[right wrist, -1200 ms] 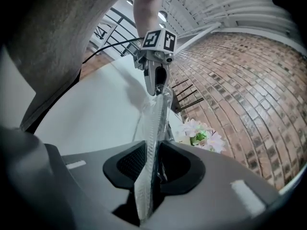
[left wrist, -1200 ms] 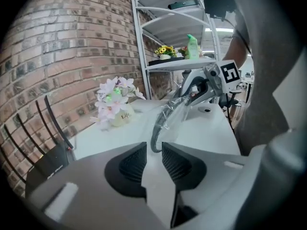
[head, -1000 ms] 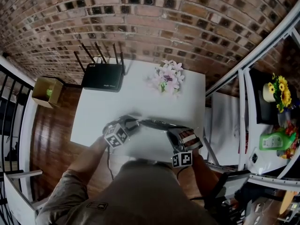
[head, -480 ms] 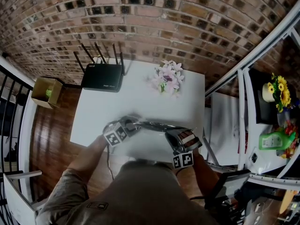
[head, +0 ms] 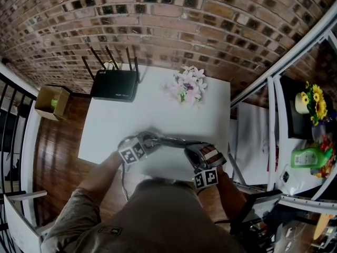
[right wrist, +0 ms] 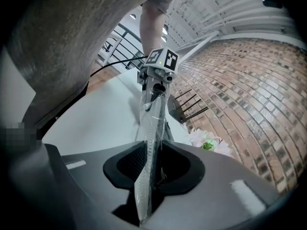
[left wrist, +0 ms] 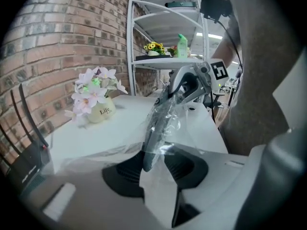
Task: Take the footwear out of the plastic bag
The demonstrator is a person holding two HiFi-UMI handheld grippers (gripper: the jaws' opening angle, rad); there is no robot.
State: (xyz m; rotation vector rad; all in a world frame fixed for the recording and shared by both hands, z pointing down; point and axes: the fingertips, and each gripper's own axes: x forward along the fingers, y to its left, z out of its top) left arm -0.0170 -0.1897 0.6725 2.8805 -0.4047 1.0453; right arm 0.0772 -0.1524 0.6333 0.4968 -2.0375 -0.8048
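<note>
A clear plastic bag (head: 171,140) with a dark, flat piece of footwear (left wrist: 160,123) inside hangs stretched between my two grippers, just above the white table (head: 121,125). My left gripper (head: 150,140) grips one end. In the left gripper view its jaws (left wrist: 152,164) press on the bag and the dark tip inside it. My right gripper (head: 194,151) holds the other end, and in the right gripper view the thin wrapped edge (right wrist: 153,123) is pinched between its jaws (right wrist: 152,164). Each gripper faces the other along the bag.
A black router (head: 116,86) with antennas stands at the table's far left, and a pot of pale flowers (head: 188,88) at the far middle. A white shelf unit on the right carries yellow flowers (head: 310,101) and a green bottle (head: 310,157). A cardboard box (head: 52,101) sits on the floor at left.
Almost nothing differs. The left gripper has crept slightly right, and the bag stays stretched between the two grippers.
</note>
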